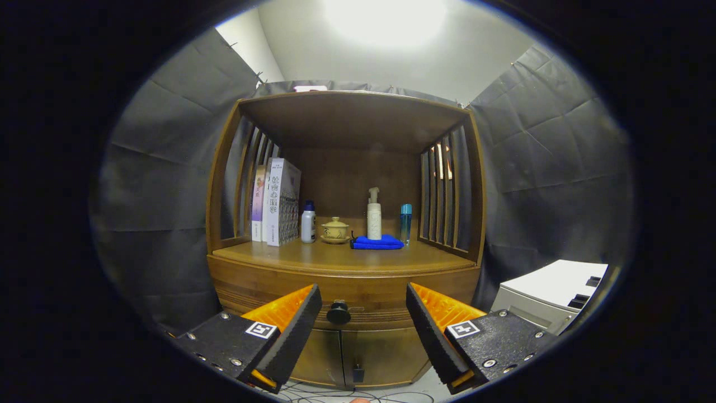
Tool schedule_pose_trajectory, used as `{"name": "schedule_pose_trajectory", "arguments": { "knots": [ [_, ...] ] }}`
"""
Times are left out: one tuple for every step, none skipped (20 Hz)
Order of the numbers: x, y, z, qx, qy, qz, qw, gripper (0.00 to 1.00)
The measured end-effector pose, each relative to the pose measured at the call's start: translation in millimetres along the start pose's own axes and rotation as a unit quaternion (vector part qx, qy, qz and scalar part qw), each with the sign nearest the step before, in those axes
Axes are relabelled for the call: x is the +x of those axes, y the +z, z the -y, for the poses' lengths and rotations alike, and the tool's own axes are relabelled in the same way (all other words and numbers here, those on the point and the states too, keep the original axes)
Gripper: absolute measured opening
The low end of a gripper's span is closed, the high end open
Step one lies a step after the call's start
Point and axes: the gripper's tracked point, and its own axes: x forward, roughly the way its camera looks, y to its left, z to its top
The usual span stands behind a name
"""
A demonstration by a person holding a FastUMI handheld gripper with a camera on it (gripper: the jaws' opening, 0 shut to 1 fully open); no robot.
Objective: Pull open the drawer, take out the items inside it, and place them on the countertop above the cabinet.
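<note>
A wooden cabinet (347, 280) stands straight ahead of me. Its drawer (263, 291) is closed, with a dark round knob (338, 312) at the middle of its front. The knob lies beyond my gripper (363, 313), in line with the gap between the two fingertips. Both fingers are spread wide apart with nothing held between them. The countertop (341, 256) above the drawer carries books (277, 202), a white bottle (308, 223), a small lidded pot (335, 229), a pump bottle (373, 215), a blue cloth (376, 242) and a blue tube (405, 223).
Below the drawer are two lower cabinet doors (358, 352) with a small dark latch. A white box-like unit (551, 296) stands to the cabinet's right. Slatted side walls and a roof enclose the countertop. Cables lie on the floor in front.
</note>
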Motion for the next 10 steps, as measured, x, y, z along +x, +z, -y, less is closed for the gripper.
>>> {"name": "schedule_pose_trajectory", "arguments": {
  "knots": [
    [1, -1, 1, -0.002, -0.002, -0.002, 1.000, 0.95],
    [1, -3, 2, -0.007, -0.006, -0.005, 1.000, 0.95],
    [3, -6, 3, -0.011, -0.005, -0.008, 1.000, 0.95],
    [4, -10, 2, -0.012, -0.002, -0.013, 1.000, 0.95],
    [6, -16, 2, -0.010, -0.001, -0.019, 1.000, 0.95],
    [10, -27, 1, -0.007, -0.002, -0.025, 1.000, 0.95],
    [13, -34, -2, -0.002, -0.002, -0.029, 1.000, 0.95],
    [19, -42, -2, 0.003, -0.001, -0.036, 0.999, 0.95],
    [22, -49, -2, 0.008, 0.001, -0.043, 0.999, 0.95],
    [25, -53, -2, 0.011, 0.004, -0.050, 0.999, 0.95]
  ]
}}
